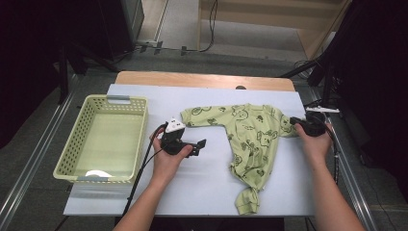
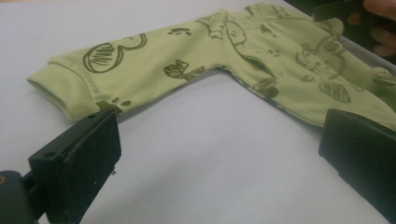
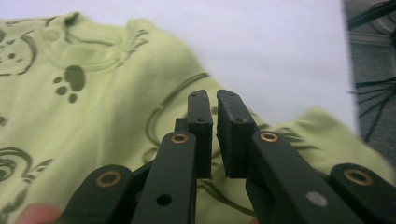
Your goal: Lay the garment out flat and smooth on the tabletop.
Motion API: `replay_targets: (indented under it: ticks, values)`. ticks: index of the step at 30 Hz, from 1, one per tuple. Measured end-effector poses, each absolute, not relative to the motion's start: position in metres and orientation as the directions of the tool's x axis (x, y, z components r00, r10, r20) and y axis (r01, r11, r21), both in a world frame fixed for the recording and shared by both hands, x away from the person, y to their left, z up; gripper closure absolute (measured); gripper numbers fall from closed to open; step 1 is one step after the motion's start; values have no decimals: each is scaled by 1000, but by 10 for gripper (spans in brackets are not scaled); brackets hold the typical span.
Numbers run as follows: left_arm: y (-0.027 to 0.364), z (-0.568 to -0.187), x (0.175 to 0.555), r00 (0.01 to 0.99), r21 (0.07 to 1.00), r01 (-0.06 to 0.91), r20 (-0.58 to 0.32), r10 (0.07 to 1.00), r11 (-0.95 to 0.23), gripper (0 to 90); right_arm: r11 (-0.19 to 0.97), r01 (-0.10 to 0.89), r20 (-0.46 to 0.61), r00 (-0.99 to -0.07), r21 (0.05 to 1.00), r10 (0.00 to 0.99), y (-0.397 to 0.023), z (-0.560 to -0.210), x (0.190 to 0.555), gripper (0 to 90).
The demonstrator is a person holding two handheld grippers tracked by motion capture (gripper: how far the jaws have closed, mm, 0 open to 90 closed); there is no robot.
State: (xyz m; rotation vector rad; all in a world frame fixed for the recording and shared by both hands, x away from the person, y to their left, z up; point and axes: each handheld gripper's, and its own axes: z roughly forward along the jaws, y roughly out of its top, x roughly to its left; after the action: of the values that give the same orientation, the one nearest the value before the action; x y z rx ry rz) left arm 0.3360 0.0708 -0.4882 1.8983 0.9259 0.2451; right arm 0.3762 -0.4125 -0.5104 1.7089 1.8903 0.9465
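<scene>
A light green baby garment (image 1: 252, 134) with dark animal prints lies flat on the white table cover, sleeves spread and legs toward the front edge. My left gripper (image 1: 199, 147) rests just short of the left sleeve cuff (image 2: 60, 95). Its jaws (image 2: 224, 154) stand wide open with bare cover between them. My right gripper (image 1: 294, 121) is at the garment's right sleeve (image 3: 317, 130). Its jaws (image 3: 215, 100) are shut to a thin slit over the green cloth (image 3: 93, 116). Whether any cloth is pinched between them is hidden.
A pale green plastic basket (image 1: 115, 100) stands at the table's left with a small white item (image 1: 96, 173) in its near end. The white cover (image 1: 207, 183) runs to the front edge. Metal rails and cables lie right of the table.
</scene>
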Motion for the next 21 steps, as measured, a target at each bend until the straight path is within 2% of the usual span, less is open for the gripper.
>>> replay_targets:
  ticks: [5,18,21]
  values:
    - [75,-493,323,714,835,481,-197,672,-266,0,82,722,79,-186,687,979,-399,-516,379,809]
    - [75,-505,311,736,833,468,-184,651,-295,0,66,738,69,-150,671,986,-418,-519,344,743]
    - [77,-506,310,734,840,466,-191,651,-279,0,58,732,67,-140,679,988,-425,-519,335,699]
